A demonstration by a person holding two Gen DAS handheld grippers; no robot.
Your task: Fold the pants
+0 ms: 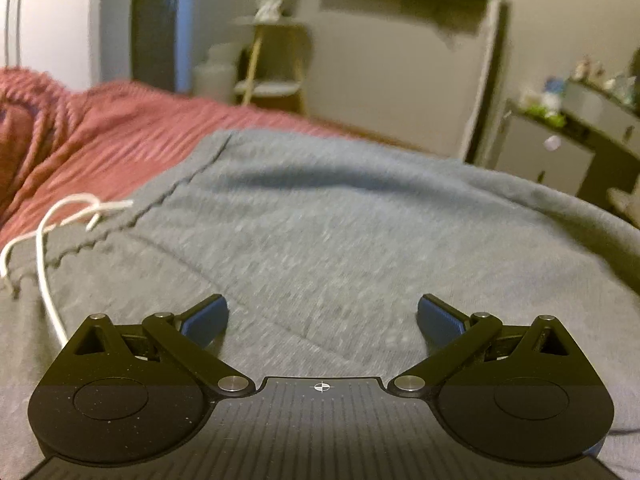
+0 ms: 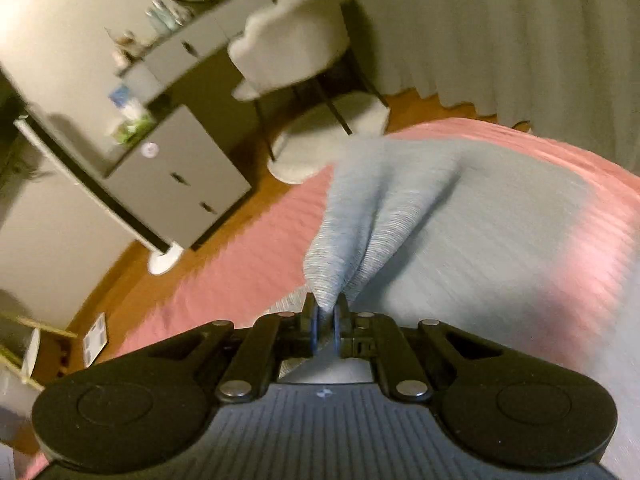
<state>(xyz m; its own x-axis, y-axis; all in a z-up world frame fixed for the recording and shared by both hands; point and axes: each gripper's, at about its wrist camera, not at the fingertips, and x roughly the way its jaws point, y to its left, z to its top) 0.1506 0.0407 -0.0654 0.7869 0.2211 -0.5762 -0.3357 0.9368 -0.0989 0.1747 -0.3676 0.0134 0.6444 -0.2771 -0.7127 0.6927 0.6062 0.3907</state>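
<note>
Grey sweatpants (image 1: pixel 320 220) lie spread on a pink ribbed bedspread (image 1: pixel 120 136). Their gathered waistband with a white drawstring (image 1: pixel 44 248) is at the left in the left wrist view. My left gripper (image 1: pixel 322 318) hovers low over the grey cloth, jaws wide apart, nothing between the blue pads (image 1: pixel 206 320). In the right wrist view my right gripper (image 2: pixel 326 326) is shut on a pinched fold of the pants (image 2: pixel 380 216). The cloth rises in a tented ridge from the bed to the pads. The rest of the pants lies flat on the bedspread (image 2: pixel 224 264).
Beyond the bed's edge is a wooden floor (image 2: pixel 160 264) with a grey drawer cabinet (image 2: pixel 180 176), a pale upholstered chair (image 2: pixel 296 48) and a round rug. A long curtain (image 2: pixel 520 40) hangs at the right. A small shelf stand (image 1: pixel 276 68) is by the far wall.
</note>
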